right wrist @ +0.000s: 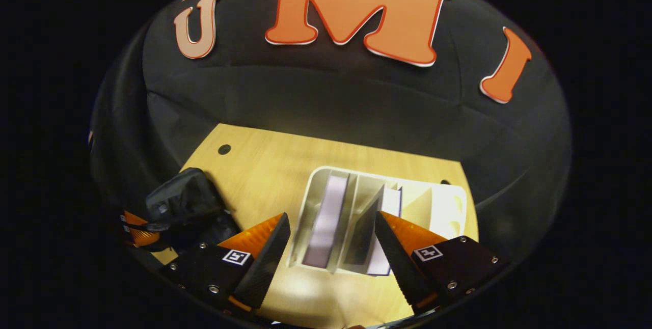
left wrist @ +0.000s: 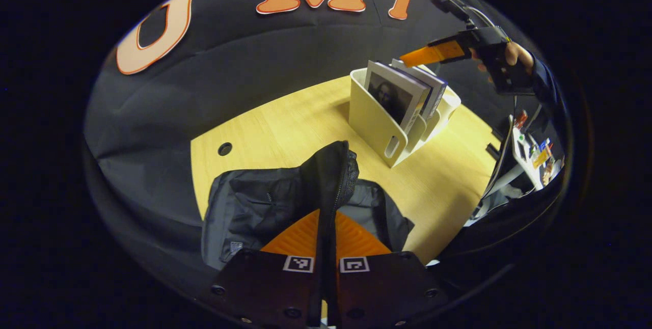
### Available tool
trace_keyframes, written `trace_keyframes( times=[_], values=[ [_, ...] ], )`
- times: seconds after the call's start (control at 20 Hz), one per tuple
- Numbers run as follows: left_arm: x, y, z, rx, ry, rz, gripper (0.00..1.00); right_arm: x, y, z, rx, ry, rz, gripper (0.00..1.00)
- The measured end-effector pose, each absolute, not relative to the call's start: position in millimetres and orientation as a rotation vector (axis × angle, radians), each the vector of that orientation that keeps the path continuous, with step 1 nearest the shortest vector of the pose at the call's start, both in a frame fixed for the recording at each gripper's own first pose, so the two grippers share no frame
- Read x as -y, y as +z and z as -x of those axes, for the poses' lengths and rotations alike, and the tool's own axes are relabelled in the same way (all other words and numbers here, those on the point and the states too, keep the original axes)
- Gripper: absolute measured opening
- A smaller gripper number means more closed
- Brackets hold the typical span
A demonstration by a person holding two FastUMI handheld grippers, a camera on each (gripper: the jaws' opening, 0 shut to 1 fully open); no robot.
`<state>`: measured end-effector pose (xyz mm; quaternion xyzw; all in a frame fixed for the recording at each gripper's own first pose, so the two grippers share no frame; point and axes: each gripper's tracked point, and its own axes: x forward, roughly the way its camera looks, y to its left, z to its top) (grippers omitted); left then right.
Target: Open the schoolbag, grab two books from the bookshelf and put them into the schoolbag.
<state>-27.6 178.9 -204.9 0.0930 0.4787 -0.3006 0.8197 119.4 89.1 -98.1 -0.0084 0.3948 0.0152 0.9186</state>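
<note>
The black schoolbag [left wrist: 254,207] lies on the wooden table [left wrist: 285,125] in the left gripper view. My left gripper [left wrist: 326,219] is shut on its zippered flap [left wrist: 333,176], which it holds lifted upright. Farther right stands a white bookshelf [left wrist: 374,120] holding upright books [left wrist: 395,97]. My right gripper [left wrist: 433,54], held by a hand [left wrist: 514,54], hovers just above them. In the right gripper view, my right gripper [right wrist: 331,255] is open above the bookshelf [right wrist: 448,207], its fingers straddling a pale book [right wrist: 328,217] and a grey book [right wrist: 364,227]. The schoolbag [right wrist: 188,201] sits at the left.
The table has a round cable hole [left wrist: 224,148] near its far left corner. Beyond its right edge stands a cluttered white stand [left wrist: 532,156]. Black cloth wall closes off the back.
</note>
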Motion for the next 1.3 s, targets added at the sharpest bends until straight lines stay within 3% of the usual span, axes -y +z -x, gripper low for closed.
trace_keyframes(
  times=[0.45,0.7,0.85,0.9,0.95,1.3],
  values=[
    [-189.6,-201.9,14.4,-1.04,-0.703,-0.251,0.03,-86.8,-132.7,-148.7,-0.946,-0.017,0.149,0.94],
    [-190.5,-206.9,10.0,-1.047,-0.72,-0.246,0.03,-91.5,-163.4,-152.7,-1.083,-0.021,0.085,0.76],
    [-193.6,-210.7,7.7,-1.049,-0.727,-0.243,0.03,-88.4,-174.7,-150.7,-1.146,-0.045,0.088,0.71],
    [-191.4,-210.9,7.2,-1.047,-0.734,-0.24,0.03,-87.7,-178.9,-148.3,-1.171,-0.063,0.079,0.63],
    [-191.6,-212.2,6.8,-1.05,-0.74,-0.235,0.03,-90.3,-183.0,-145.3,-1.196,-0.059,0.055,0.5],
    [-192.8,-216.0,2.5,-1.056,-0.752,-0.228,0.03,-98.9,-166.8,-120.7,-1.283,-0.078,-0.074,0.36]
  ],
)
